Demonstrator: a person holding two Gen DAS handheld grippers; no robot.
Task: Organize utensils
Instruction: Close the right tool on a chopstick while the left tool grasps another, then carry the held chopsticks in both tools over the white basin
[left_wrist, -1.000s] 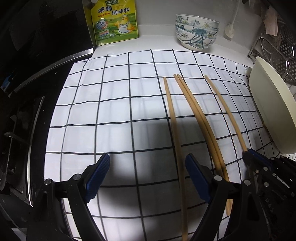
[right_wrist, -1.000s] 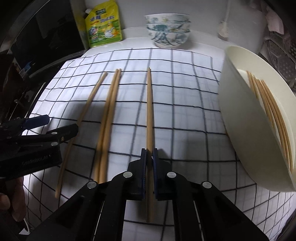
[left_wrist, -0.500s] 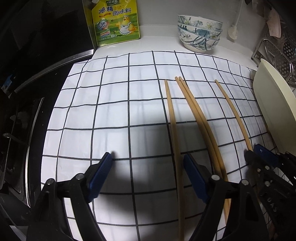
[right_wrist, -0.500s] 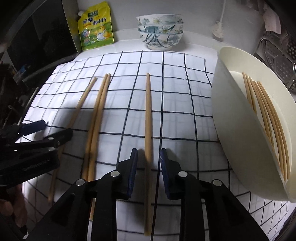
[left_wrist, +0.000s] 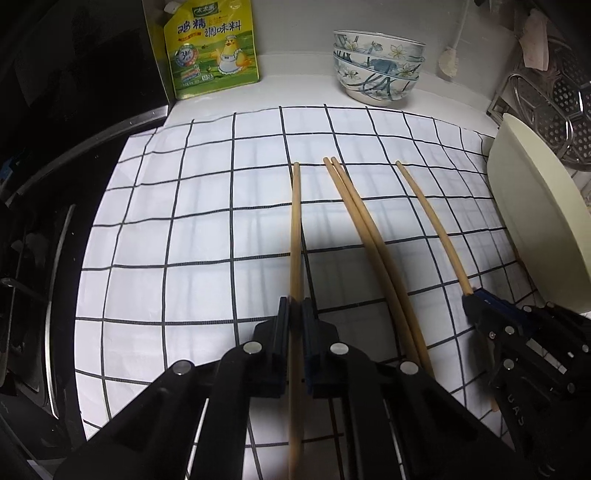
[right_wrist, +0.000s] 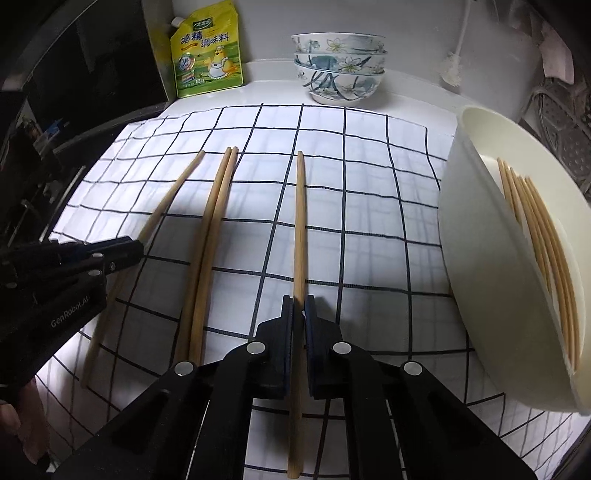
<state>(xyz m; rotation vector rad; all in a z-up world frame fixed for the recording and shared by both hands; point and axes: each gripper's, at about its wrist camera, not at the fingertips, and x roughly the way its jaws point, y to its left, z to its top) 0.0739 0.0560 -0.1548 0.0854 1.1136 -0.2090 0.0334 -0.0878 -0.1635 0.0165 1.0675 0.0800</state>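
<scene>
Several wooden chopsticks lie lengthwise on a white checked cloth (left_wrist: 207, 240). My left gripper (left_wrist: 294, 306) is shut on the leftmost chopstick (left_wrist: 295, 229). A touching pair of chopsticks (left_wrist: 365, 236) lies to its right. My right gripper (right_wrist: 298, 304) is shut on the rightmost single chopstick (right_wrist: 300, 221), which also shows in the left wrist view (left_wrist: 430, 225). The left gripper shows at the left of the right wrist view (right_wrist: 133, 251). A cream bowl (right_wrist: 476, 280) at the right, tilted, holds several chopsticks (right_wrist: 543, 243).
A yellow seasoning pouch (left_wrist: 210, 48) and a stack of flowered bowls (left_wrist: 376, 66) stand at the back by the wall. A dark stovetop (left_wrist: 40, 236) borders the cloth on the left. A metal rack (left_wrist: 550, 107) stands at the far right.
The left gripper moved right and shut on the leftmost chopstick. The right gripper opened half a second ago and has shut again on its chopstick.
</scene>
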